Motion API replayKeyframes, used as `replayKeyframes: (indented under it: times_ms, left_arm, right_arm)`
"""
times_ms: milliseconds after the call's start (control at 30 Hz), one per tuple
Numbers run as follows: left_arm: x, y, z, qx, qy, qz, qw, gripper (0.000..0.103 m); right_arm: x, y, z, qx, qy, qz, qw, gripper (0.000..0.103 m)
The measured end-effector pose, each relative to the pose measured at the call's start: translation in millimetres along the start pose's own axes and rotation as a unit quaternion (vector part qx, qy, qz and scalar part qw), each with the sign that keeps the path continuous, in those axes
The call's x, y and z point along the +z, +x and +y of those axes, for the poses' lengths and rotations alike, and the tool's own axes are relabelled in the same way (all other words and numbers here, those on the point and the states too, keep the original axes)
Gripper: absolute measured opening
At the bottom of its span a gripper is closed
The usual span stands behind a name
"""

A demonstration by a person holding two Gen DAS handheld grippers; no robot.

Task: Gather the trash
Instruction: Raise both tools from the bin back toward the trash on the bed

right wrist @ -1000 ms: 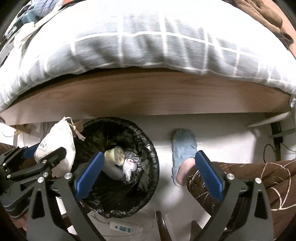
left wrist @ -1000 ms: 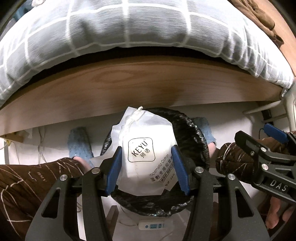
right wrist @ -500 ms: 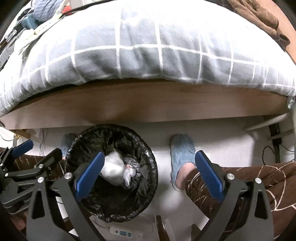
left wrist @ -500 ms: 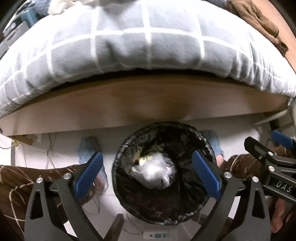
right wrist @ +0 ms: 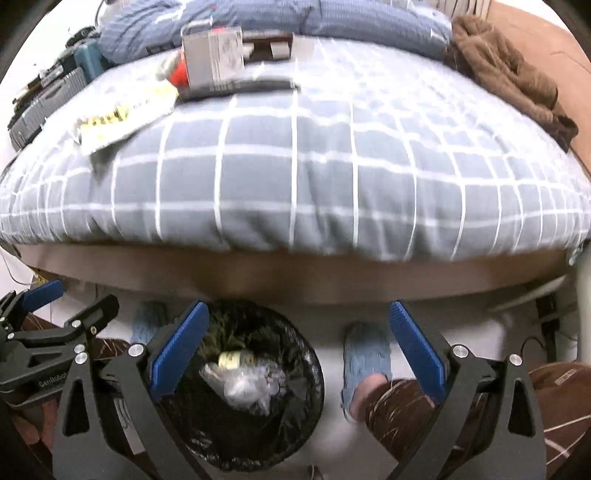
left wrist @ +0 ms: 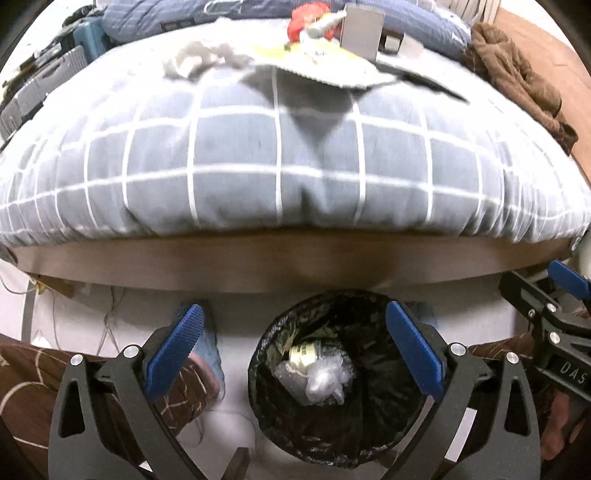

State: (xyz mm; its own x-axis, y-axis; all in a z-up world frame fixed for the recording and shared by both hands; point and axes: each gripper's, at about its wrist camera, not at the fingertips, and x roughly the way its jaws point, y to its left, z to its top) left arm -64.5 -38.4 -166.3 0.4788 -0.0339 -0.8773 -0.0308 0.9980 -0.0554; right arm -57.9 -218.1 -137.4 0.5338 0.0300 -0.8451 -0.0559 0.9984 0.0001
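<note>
A bin with a black liner [left wrist: 266,402] stands on the floor by the bed. In it lie a white pouch [left wrist: 321,380] and a small can [left wrist: 304,350]. My left gripper [left wrist: 292,313] hangs open above the bin, nothing between its fingers. My right gripper [right wrist: 298,310] is open and empty too, over the floor just right of the bin [right wrist: 314,373]. On the bed lie a flat wrapper [left wrist: 321,70], a crumpled tissue [left wrist: 207,59], a red scrap [left wrist: 299,22] and a grey box [right wrist: 214,55].
The bed carries a grey checked duvet [left wrist: 280,162] on a wooden frame [left wrist: 295,262]. A brown garment [left wrist: 517,81] lies at its right end, grey cases [right wrist: 40,107] at its left. A person's feet in blue socks [right wrist: 365,354] and brown patterned trouser legs [right wrist: 413,410] flank the bin.
My left gripper opened and let go of the white pouch, which dropped into the bin. Both grippers rose and tipped upward, bringing the top of the bed into view.
</note>
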Motion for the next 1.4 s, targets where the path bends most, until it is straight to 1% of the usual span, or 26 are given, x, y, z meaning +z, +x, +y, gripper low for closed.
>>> replayKeyframes:
  times_ms: [233,367,400,500,733,1067,1267,1400]
  left_arm:
    - [14.8,-26.1,3.3,0.000,0.007,-0.043,0.9991,0.097]
    - [23.5,-39.3,4.2,-0.008,0.003,-0.066,0.9978,0.097]
    - [26.9,-45.1,4.2,-0.008,0.003,-0.077,0.9970,0.097]
    - [32.0,-53.2,6.3,-0.006,0.001,-0.094,0.9955,0.097]
    - [44.8,-61.9,7.1,0.004,0.000,-0.114,0.9935,0.097]
    - [77.5,-61.7,13.1,0.020,-0.009,-0.139,0.9901,0.097]
    - [94.9,-48.1,21.2,0.036,-0.011,-0.137,0.9898,0.097]
    - [105.4,-37.5,33.6,0.038,-0.026,-0.130,0.9904,0.097]
  right_arm:
    - [18.6,-22.2,5.0,0.005,-0.005,-0.055,0.998,0.094]
    - [28.3,-32.5,7.3,0.010,-0.012,-0.078,0.997,0.094]
    - [30.1,-35.0,7.2,0.012,-0.013,-0.083,0.996,0.094]
    - [35.5,-40.4,9.3,0.015,-0.015,-0.096,0.995,0.094]
    - [47.4,-47.0,11.0,0.020,-0.015,-0.115,0.993,0.094]
    - [78.1,-45.0,11.4,0.025,-0.010,-0.139,0.990,0.094]
    - [100.6,-26.9,11.7,0.032,-0.007,-0.133,0.991,0.094]
    - [114.0,-12.2,14.2,0.037,-0.011,-0.123,0.992,0.094]
